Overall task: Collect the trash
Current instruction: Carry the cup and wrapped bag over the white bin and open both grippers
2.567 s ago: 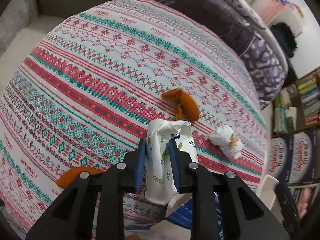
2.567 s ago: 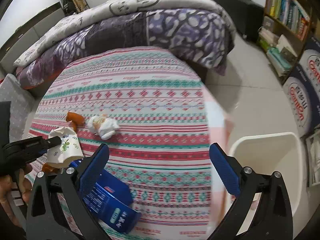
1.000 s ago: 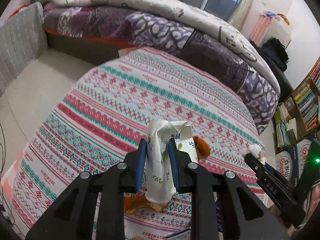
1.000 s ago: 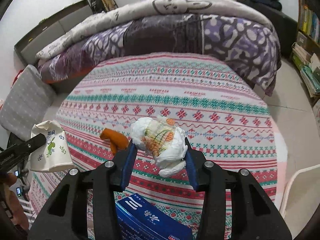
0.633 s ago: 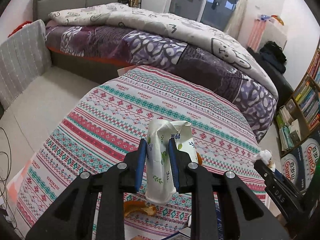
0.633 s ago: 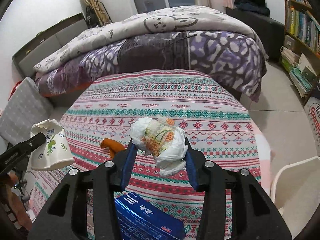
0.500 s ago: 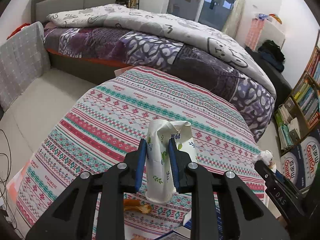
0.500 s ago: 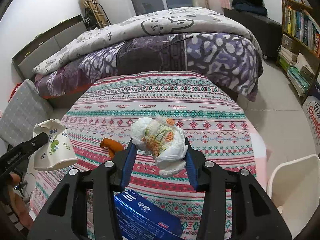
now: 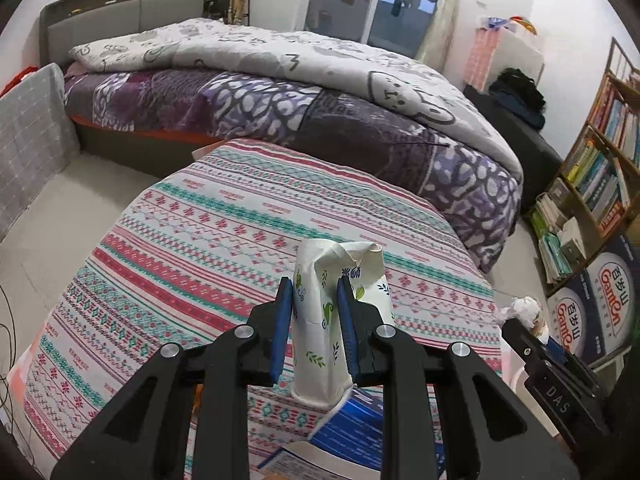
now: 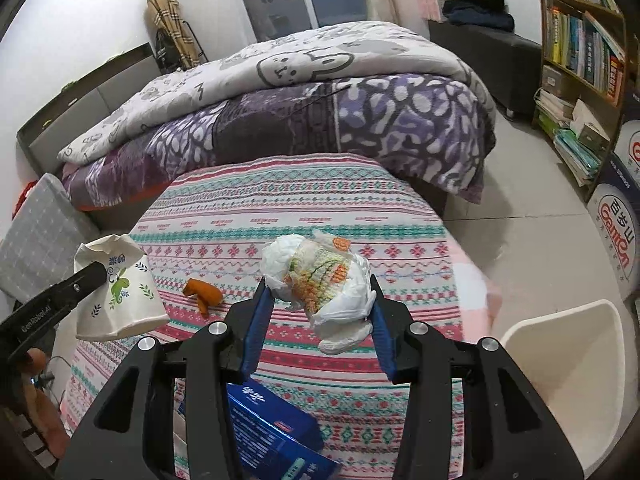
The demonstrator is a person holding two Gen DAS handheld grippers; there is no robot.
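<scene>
My left gripper (image 9: 316,320) is shut on a crushed white paper cup with green leaf print (image 9: 332,320) and holds it above the patterned tablecloth (image 9: 240,248). The cup also shows in the right wrist view (image 10: 116,288). My right gripper (image 10: 318,308) is shut on a crumpled white wrapper with orange print (image 10: 320,280), held above the table. An orange peel (image 10: 204,294) lies on the cloth at left. A white trash bin (image 10: 568,380) stands on the floor at lower right.
A blue box (image 10: 272,428) lies near the table's front edge. A bed with a purple and grey quilt (image 10: 300,92) stands behind the table. Bookshelves (image 10: 580,52) and cartons (image 10: 616,236) line the right wall. A grey cushion (image 9: 28,128) leans at left.
Both grippers have risen higher above the table with their loads still held. The right gripper, earlier open, closed on the wrapper and lifted it off the cloth.
</scene>
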